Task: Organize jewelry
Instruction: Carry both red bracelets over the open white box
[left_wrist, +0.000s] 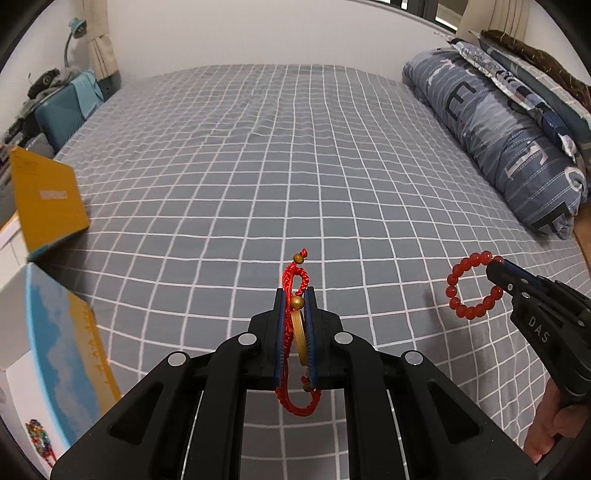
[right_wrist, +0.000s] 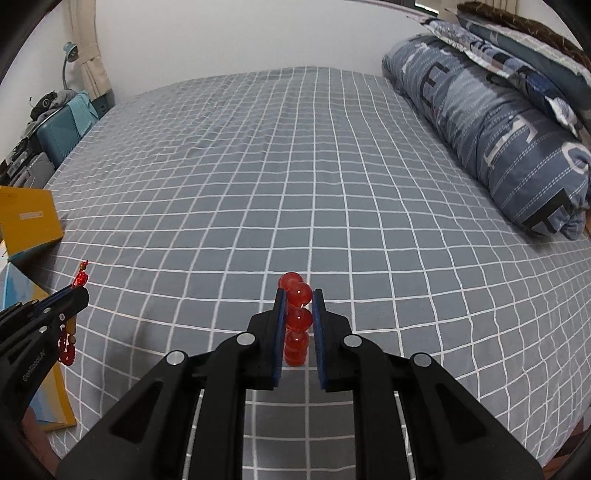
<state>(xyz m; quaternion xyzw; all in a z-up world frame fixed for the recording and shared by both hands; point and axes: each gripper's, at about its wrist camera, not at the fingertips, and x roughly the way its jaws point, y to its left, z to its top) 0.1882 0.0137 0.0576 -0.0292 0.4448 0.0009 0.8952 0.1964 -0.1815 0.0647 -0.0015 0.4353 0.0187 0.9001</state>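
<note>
Above the bed (left_wrist: 295, 166), left tongs (left_wrist: 295, 325) pinch cord (left_wrist: 295, 280), right tongs (right_wrist: 298, 325) pinch beads (right_wrist: 295, 321). Go slow to box (left_wrist: 55, 350) w/ both, no swinging.

White letters "DAS" stood on the black body of the right tool (left_wrist: 499, 272), at the right edge of the left wrist view. The left tool (right_wrist: 79, 295) carried white lettering along its body at the near left of the right wrist view, too blurred to read surely. Large letters were printed on the folded blue quilt (left_wrist: 495, 122) at the far right. The yellow box (left_wrist: 48, 199) at the left bore a pale label, illegible.
</note>
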